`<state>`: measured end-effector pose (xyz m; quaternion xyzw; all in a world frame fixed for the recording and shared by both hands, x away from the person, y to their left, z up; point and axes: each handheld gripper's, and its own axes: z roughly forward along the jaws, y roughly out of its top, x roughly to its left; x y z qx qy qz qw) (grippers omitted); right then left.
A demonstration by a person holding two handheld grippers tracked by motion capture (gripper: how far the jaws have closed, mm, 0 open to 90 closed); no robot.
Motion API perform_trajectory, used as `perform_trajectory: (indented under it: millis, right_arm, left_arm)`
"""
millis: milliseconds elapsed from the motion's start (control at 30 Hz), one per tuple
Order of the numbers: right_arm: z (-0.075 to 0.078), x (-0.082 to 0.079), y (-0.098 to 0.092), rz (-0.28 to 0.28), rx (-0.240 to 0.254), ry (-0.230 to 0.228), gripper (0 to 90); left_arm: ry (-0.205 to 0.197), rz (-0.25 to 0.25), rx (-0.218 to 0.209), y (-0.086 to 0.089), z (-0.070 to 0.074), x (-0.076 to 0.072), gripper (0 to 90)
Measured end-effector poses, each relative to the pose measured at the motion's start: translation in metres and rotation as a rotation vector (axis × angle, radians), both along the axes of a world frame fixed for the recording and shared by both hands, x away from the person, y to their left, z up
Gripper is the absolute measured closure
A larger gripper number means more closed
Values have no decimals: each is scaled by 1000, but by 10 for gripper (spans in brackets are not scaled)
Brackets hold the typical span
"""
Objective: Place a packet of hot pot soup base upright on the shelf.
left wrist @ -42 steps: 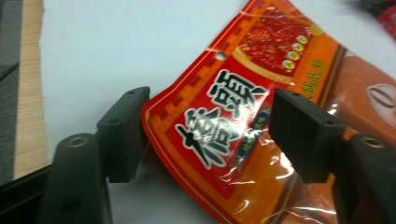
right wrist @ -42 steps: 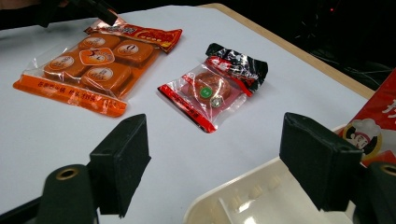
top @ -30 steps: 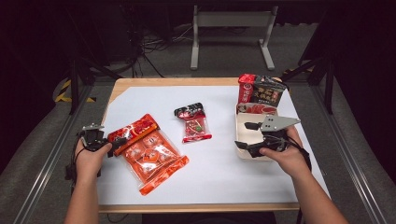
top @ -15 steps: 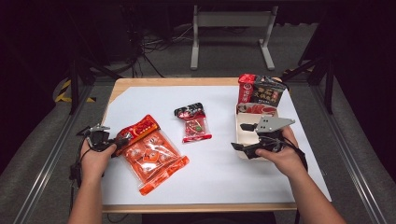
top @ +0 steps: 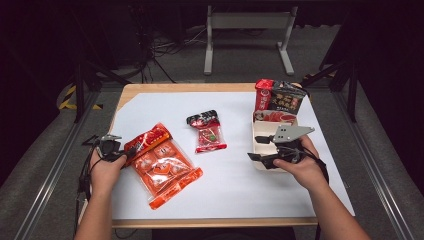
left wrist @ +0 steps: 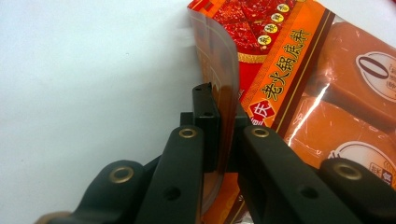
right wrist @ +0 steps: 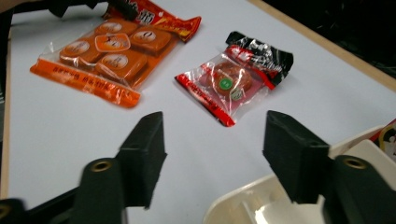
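Left gripper (left wrist: pixel 219 119), wrist level at the white tray's (top: pixel 261 137) far left, has just pinched the orange packet's (top: pixel 162 165) edge; right gripper (right wrist: pixel 212 140), narrowing around nothing, hovers over that tray.

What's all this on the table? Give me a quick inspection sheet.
Surface: white sheet over a wooden table.
Job's things: orange pack, edge pinched; cream tray.
Clutter: small red packet; dark pouch standing in the tray.
Grippers: left tool shut on the orange pack; right tool open over the tray's edge, jaws just closing, nothing between them.
Cables: one from the left tool.
Surroundings: dark floor, metal stand.
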<state>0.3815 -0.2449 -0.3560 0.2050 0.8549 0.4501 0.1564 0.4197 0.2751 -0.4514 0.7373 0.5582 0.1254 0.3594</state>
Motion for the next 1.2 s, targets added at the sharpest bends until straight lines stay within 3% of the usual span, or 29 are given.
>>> perform_trajectory:
  millis: [233,433,600,967,1200]
  right_arm:
    - [1,-1,-2,33,-31,20,610]
    - [2,-2,-2,46,-35,41,696]
    - [3,-2,-5,44,-4,70,759]
    - [6,-3,-6,33,-16,61,778]
    - [7,-5,-4,29,-11,58,771]
  left_arm:
    - [-30,7,-76,8,7,-3,900]
    - [-64,4,-71,6,16,-5,900]
    - [-87,3,-110,8,24,-8,900]
    - [-177,-33,-182,8,54,-19,900]
    - [-267,-92,-190,-1,82,-31,900]
